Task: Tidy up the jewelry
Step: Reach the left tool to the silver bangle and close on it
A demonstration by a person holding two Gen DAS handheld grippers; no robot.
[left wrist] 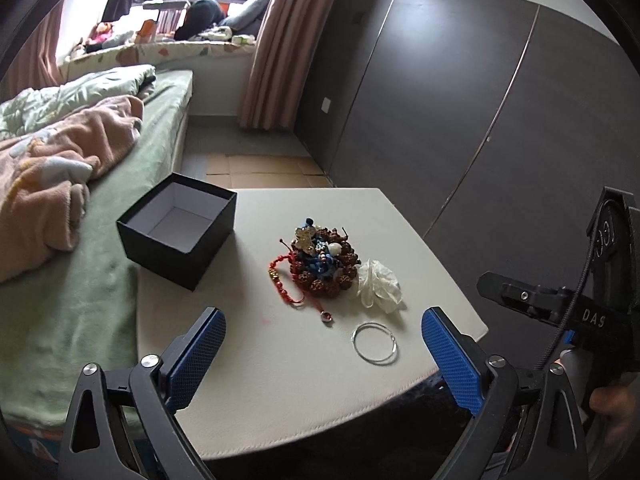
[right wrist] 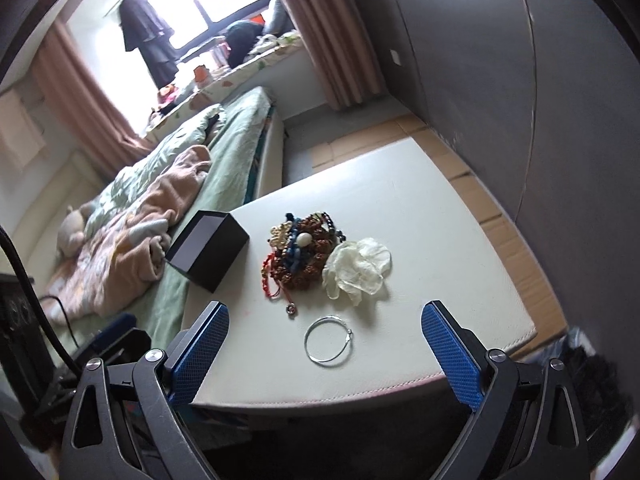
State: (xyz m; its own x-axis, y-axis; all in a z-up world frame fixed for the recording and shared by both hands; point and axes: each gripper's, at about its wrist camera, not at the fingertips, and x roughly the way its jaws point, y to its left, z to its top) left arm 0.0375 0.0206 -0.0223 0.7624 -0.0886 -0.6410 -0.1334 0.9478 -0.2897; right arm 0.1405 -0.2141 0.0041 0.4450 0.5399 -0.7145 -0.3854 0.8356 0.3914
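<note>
I counted one black box, one silver bangle, one white flower, one tangled bracelet heap.

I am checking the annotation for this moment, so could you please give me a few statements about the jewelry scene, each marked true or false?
1. The black box is open and empty. True.
2. The silver bangle lies inside the box. False: it lies on the white table, apart from the pile.
3. The left hand-held gripper is open and holds nothing. True.
4. The right hand-held gripper is shut on the red cord bracelet. False: it is open, and the bracelet lies on the table.
5. A white fabric flower lies beside the bead pile. True.
</note>
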